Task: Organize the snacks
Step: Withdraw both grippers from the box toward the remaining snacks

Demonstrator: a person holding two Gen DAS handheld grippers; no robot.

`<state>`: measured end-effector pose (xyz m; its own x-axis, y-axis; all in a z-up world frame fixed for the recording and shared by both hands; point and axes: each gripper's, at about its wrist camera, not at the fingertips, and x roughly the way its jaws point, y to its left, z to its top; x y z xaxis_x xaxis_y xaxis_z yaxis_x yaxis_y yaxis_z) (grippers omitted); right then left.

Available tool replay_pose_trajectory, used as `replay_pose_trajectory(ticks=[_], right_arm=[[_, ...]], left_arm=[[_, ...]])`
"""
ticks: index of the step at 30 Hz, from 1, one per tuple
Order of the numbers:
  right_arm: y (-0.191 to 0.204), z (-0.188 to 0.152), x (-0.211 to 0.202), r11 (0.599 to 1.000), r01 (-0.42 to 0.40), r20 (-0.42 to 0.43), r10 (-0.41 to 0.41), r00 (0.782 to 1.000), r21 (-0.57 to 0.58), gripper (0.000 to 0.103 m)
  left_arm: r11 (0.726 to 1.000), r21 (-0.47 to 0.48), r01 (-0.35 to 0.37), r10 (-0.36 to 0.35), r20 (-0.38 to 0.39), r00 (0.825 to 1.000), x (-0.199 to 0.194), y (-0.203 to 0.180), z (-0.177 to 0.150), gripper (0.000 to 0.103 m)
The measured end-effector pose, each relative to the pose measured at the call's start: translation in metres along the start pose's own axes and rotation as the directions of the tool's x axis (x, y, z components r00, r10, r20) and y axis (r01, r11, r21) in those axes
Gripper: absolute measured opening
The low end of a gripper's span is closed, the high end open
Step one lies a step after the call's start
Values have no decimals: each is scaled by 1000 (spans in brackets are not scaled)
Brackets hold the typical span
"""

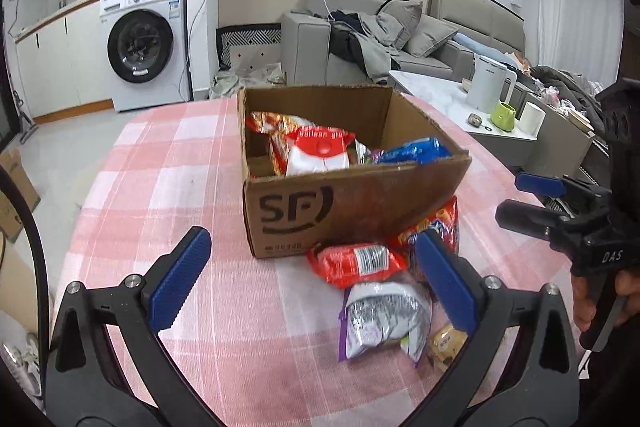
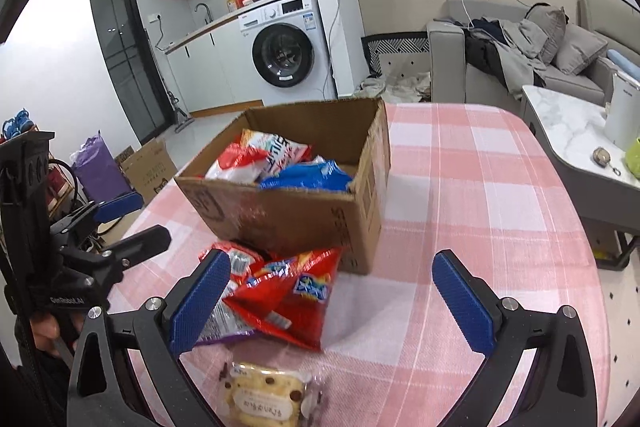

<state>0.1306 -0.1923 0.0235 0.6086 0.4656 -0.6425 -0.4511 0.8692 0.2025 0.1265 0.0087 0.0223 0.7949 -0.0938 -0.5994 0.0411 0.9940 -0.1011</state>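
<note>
- Sitting on the pink checked bench [image 1: 168,163], an open cardboard box [image 1: 360,203] holds a red-and-white bag [image 1: 316,151] and a blue packet [image 1: 416,151].
- Crinkly snacks crowd its front wall: red packet [image 1: 356,263], silver-purple bag [image 1: 380,319], red triangular bag [image 2: 292,299], cookie pack [image 2: 264,399].
- Left claw [image 1: 312,279] and right claw [image 2: 332,303] both gape wide, holding nothing.

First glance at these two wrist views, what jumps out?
The open cardboard box with the SF logo sits mid-table on the pink checked tablecloth, already holding a red-and-white bag and a blue packet. Right in front of it lies a loose heap of snacks: a red packet, a silver-purple bag and a wrapped biscuit. Both jaws hang open and empty.
</note>
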Motion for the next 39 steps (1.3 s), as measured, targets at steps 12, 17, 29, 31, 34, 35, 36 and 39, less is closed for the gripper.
replay_pose_trajectory(ticks=[12,17,29,31,34,35,36,39], right_arm=[[6,-23,4,998,20,-137,-29,990,-67,103],[12,-36,11,996,-27,-194,9,981,-90,103],[35,-61,33,981,-62,-305,3,952,-182,103],[39,-64,37,980,-69,-319,5,948,-188,103],[43,-68,42,977,-76,-331,6,944,-199,103],[46,-69,42,976,-76,-333,4,943,-202,103],[49,-71,44,975,-76,-336,2,942,-207,103],[54,-76,52,970,-63,-355,-25,934,-234,103]], left_arm=[[999,40,-7,9,-43,999,-9,-7,-16,102],[999,45,7,-5,-46,999,-13,-11,-15,102],[998,64,11,-7,-60,998,-14,-16,-15,102],[998,66,12,-8,-64,998,-13,-16,-16,102],[998,66,9,-4,-70,998,-10,-16,-17,102],[998,64,9,-4,-74,997,-9,-15,-18,102],[998,63,9,-4,-78,997,-8,-14,-18,102],[998,57,6,-1,-87,996,-4,-13,-20,102]])
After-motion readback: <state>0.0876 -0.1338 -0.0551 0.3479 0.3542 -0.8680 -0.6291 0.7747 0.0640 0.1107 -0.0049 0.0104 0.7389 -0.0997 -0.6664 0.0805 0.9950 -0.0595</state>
